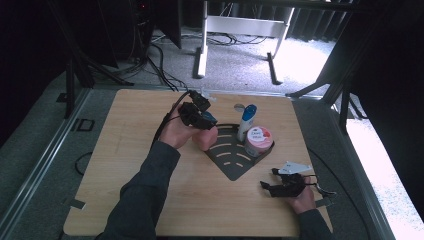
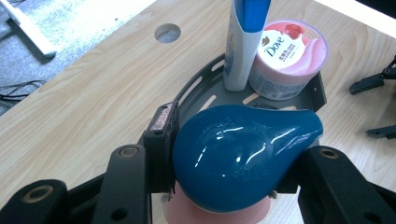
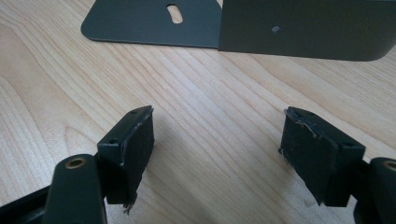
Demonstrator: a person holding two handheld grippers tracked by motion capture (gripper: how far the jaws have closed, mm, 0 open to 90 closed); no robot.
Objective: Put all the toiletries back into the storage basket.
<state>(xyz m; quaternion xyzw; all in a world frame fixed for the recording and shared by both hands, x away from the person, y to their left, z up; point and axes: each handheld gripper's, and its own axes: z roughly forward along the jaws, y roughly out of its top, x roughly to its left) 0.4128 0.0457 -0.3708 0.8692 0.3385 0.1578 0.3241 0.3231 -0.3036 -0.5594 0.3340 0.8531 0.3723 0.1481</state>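
Nearest to the person, the right gripper (image 1: 266, 187) rests low on the table (image 1: 130, 165), near its front right corner; its fingers (image 3: 133, 142) stand wide apart with only bare wood between them. Farther forward, the left gripper (image 2: 233, 158) holds a blue teardrop-shaped bottle cap (image 2: 243, 154) between its two fingers (image 2: 161, 140), one pressing on each side, with the pink bottle (image 2: 219, 214) body below it. This bottle is at the near left edge of the dark fan-shaped rack (image 1: 231, 160). Behind it on the rack stand a white tube with a blue cap (image 1: 246, 121) and, just beside that, a pink Dove jar (image 1: 258, 140).
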